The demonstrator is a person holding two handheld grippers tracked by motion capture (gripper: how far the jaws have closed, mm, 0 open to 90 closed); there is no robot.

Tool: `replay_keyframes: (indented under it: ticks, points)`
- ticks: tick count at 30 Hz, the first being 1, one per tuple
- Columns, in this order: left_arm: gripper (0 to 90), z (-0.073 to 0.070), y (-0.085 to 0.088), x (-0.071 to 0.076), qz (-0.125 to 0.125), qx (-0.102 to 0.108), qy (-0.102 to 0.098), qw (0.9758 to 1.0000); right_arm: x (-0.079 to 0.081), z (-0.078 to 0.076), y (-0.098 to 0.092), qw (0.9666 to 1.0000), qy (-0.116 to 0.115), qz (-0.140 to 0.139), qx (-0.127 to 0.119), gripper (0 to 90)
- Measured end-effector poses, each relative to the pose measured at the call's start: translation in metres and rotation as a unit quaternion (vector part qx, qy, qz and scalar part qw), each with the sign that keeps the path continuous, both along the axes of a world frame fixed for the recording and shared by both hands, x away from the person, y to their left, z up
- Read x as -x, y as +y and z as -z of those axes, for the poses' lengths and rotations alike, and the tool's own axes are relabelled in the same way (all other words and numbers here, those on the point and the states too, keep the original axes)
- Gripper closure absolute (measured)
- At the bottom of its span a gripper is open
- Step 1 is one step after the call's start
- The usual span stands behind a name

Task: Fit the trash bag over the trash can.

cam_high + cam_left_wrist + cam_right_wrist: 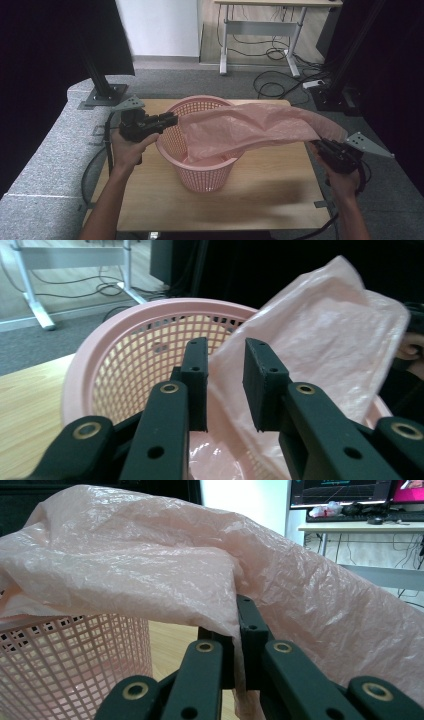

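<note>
Here the right gripper has its fingers clamped on the thin pink plastic bag stretched over the round pink mesh basket; the left gripper fingers stand apart.

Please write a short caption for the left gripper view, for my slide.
Left gripper, jaws apart, at the rim of the pink basket, with the pink plastic bag between its pads.

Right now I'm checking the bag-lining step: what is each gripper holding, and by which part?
The right gripper pinches the pink plastic bag at its edge. The left gripper stands open with the bag's other edge between its fingers, unpinched.
</note>
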State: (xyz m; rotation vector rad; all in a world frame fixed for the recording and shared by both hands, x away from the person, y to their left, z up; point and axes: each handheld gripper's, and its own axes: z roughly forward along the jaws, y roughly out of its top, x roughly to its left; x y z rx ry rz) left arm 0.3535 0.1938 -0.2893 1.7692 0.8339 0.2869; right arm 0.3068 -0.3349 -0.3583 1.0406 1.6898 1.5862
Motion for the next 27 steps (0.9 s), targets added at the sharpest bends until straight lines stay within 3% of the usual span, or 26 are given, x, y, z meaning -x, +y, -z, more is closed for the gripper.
replay_keyframes:
  ticks: [6,12,14,27]
  points:
    - [64.9,0.002,-0.016,-0.005,0.020,0.003,0.004,0.9998,0.001,-0.003,0.010,0.9999,-0.006,-0.010,0.010,87.8]
    - [59.5,0.010,-0.033,-0.015,0.034,-0.011,0.031,0.9989,0.009,-0.013,0.022,0.9989,-0.028,-0.028,0.024,86.6]
    - [59.5,0.010,-0.038,-0.016,0.034,-0.029,0.031,0.9985,0.012,-0.014,0.023,0.9987,-0.031,-0.034,0.020,85.6]
    - [59.3,0.015,-0.049,-0.017,0.047,-0.031,0.045,0.9974,0.013,-0.018,0.042,0.9966,-0.040,-0.071,-0.012,83.7]
